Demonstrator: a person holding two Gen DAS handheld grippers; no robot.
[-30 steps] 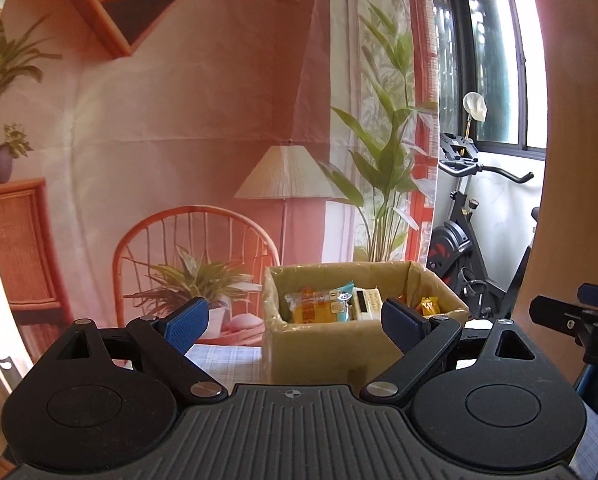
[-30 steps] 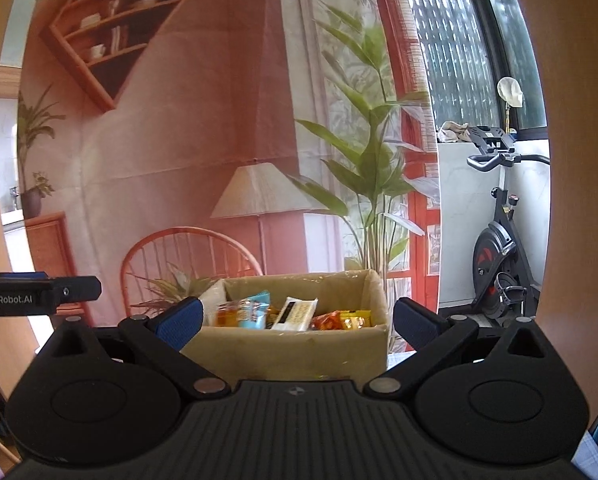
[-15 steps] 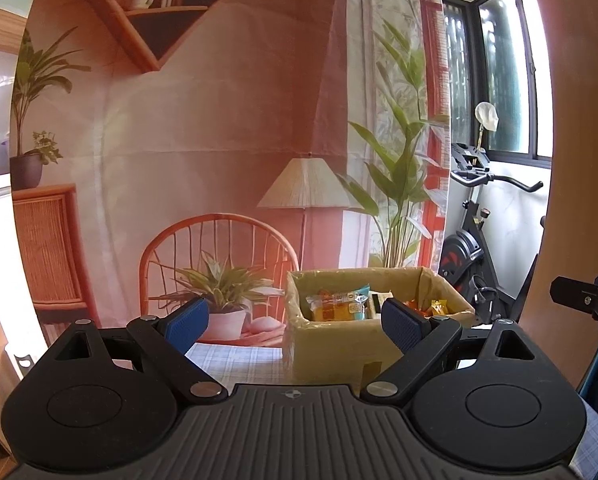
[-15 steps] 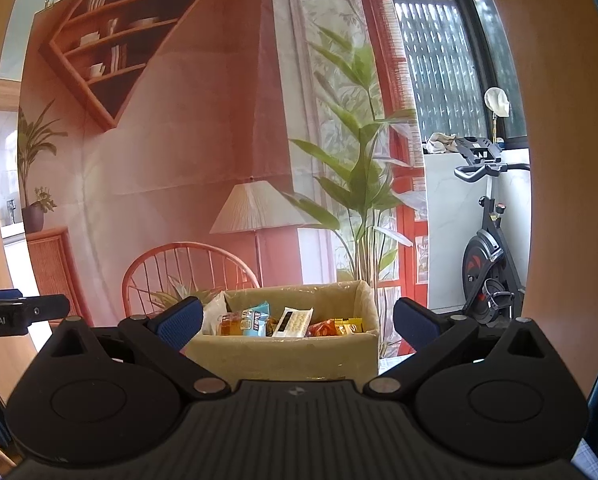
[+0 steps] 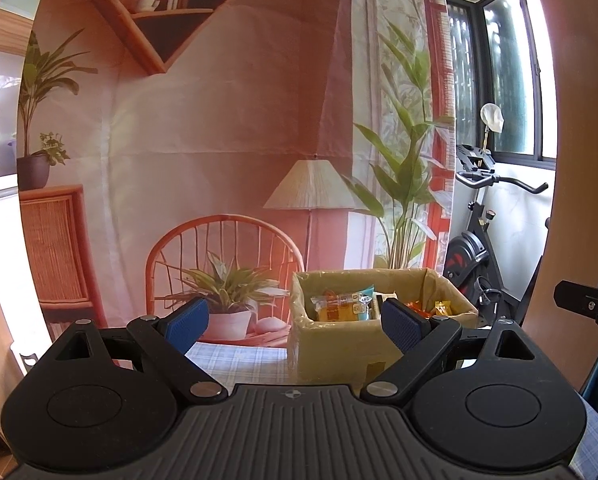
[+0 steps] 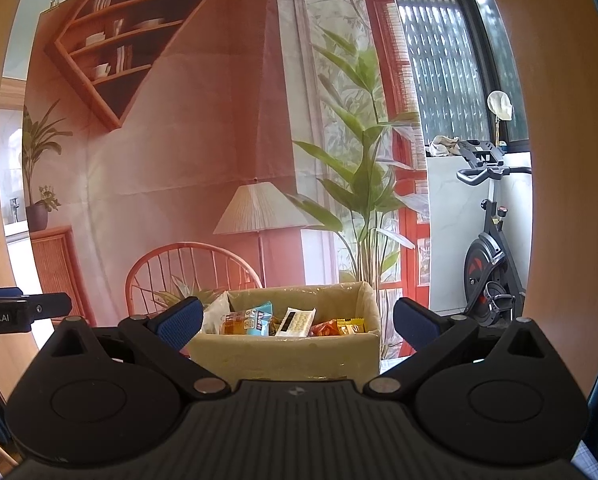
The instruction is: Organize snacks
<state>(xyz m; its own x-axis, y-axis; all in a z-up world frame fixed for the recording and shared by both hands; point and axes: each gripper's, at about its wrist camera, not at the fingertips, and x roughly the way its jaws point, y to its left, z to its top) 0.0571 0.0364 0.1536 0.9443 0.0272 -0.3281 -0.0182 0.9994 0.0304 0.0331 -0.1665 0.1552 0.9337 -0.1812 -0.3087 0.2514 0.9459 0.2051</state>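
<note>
Behind both splayed, empty hand-held grippers, cardboard box of snack packets, probably wrapped.

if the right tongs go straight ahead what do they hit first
Probably the near wall of the snack box, which sits centred between the open right tongs. Nothing shows in front of it, though depth is hard to judge.

Right gripper fingers spread wide, nothing held, pointing at a cardboard box with snack packets sitting inside.
</note>
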